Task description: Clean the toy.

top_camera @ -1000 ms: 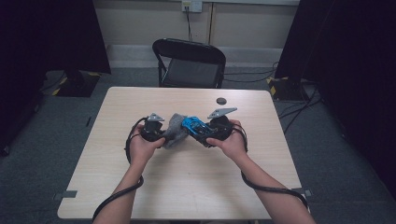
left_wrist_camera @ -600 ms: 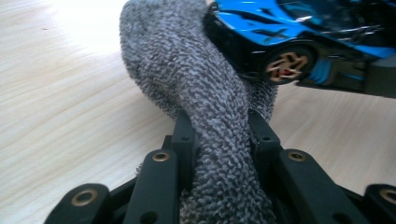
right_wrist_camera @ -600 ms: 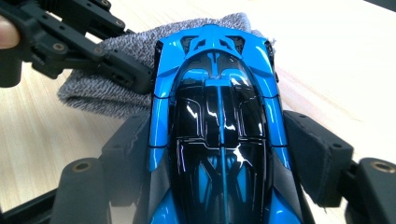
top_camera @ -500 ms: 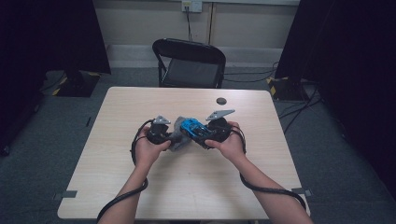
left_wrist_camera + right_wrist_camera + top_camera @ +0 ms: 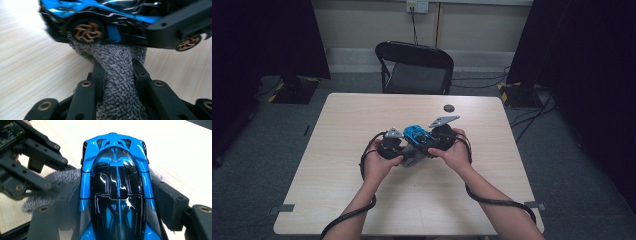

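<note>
At the middle of the light wooden table (image 5: pixel 337 165), a blue and black toy car (image 5: pixel 417 134) is held between the two grippers. The right gripper (image 5: pixel 434 145) is closed on the body of the car: in the right gripper view the car (image 5: pixel 117 187) is seen from above, with one black jaw pressed against each of its sides. The left gripper (image 5: pixel 399 150) is closed on a grey cloth (image 5: pixel 117 75), which is pinched between its jaws. In the left gripper view the cloth is pressed up against the lower side of the car (image 5: pixel 105 22), just beside a bronze wheel (image 5: pixel 87 31). In the high view the cloth (image 5: pixel 411 155) is seen under the car, between both hands. A small dark round object (image 5: pixel 448 107) lies on the far part of the table, well apart from the car. A black folding chair (image 5: pixel 414 67) stands behind the far edge.
</note>
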Motion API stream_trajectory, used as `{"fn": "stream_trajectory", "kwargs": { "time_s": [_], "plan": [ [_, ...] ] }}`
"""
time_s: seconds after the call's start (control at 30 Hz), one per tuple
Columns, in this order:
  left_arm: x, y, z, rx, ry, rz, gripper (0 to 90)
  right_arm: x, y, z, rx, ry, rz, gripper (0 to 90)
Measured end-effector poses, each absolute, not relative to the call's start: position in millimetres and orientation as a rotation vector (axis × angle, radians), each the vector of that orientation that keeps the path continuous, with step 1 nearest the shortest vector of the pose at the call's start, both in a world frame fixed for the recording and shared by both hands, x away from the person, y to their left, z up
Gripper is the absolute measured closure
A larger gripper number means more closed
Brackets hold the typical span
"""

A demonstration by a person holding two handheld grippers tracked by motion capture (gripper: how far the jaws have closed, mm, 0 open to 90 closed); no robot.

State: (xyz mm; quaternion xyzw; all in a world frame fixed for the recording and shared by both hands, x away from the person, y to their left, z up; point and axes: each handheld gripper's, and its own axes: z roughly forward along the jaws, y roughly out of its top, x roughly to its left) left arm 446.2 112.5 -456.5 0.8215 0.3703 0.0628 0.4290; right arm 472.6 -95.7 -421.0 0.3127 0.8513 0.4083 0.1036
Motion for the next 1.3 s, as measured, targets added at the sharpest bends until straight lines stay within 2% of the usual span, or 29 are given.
{"fn": "stream_trajectory", "kwargs": {
  "time_s": [0.93,1.1,1.3],
  "plan": [
    [416.9,72.6,-466.5,2.121,0.76,0.03,69.6,484.3,-87.3,-425.3,0.99,2.484,1.208,28.3],
    [419.8,82.3,-465.2,2.127,0.785,0.058,69.7,484.2,-90.8,-422.5,0.991,2.479,1.218,28.3],
    [428.2,113.6,-461.7,2.116,0.88,0.123,69.7,481.0,-96.5,-417.6,0.979,2.477,1.246,28.3]
  ]
}}
